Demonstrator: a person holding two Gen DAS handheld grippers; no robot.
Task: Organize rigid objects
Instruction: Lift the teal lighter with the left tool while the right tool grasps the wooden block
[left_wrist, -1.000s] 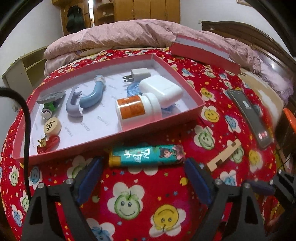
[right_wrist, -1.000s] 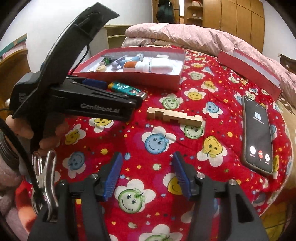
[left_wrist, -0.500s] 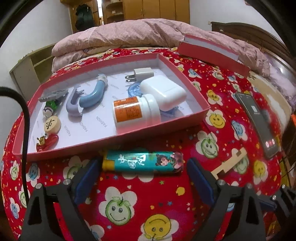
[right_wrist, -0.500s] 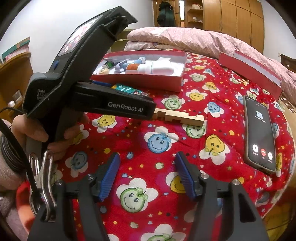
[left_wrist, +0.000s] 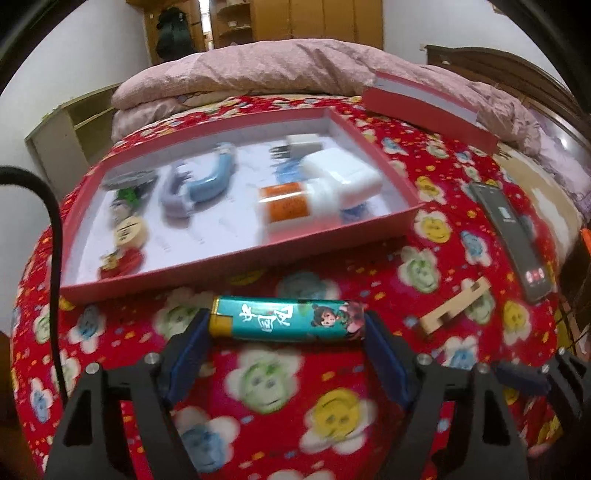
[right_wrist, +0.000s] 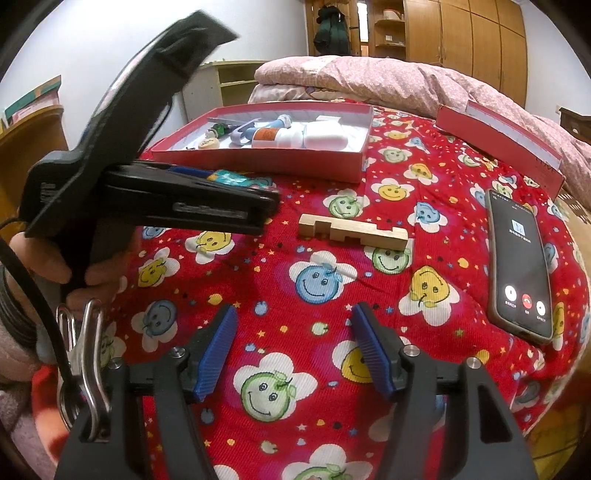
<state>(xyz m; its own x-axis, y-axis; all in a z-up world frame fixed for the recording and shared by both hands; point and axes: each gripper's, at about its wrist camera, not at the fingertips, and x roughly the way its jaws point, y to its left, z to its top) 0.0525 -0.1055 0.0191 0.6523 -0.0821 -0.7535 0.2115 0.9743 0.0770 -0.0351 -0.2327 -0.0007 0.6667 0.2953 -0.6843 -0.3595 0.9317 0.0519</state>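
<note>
- Since one second ago the left gripper (left_wrist: 288, 334) has come forward, and now its two blue pads sit at the two ends of the teal lighter (left_wrist: 286, 319).
- Its left pad touches the gold end of the lighter and its right pad is right at the cartoon end, so the gripper is about as wide as the lighter is long; I cannot tell if it is squeezing.
- That lighter lies flat on the red smiley blanket (left_wrist: 266, 387) of the bed, just in front of the red box (left_wrist: 236, 258).
- To the right of the lighter lies a notched wooden block (left_wrist: 456, 312), and past that a black phone (left_wrist: 511, 236) with its screen on.
- Inside the box are a white bottle with an orange label (left_wrist: 295, 208), a white case (left_wrist: 341, 171), a white plug (left_wrist: 301, 146), a blue curved toy (left_wrist: 212, 175), a round wooden piece (left_wrist: 129, 230) and a few small toys that look blurry.
- Behind the box the red box lid (left_wrist: 428, 107) leans on a pink quilt (left_wrist: 280, 66).
- Over on the other side, the right gripper (right_wrist: 301, 349) hangs wide open above the blanket with nothing in it, well back from the wooden block.
</note>
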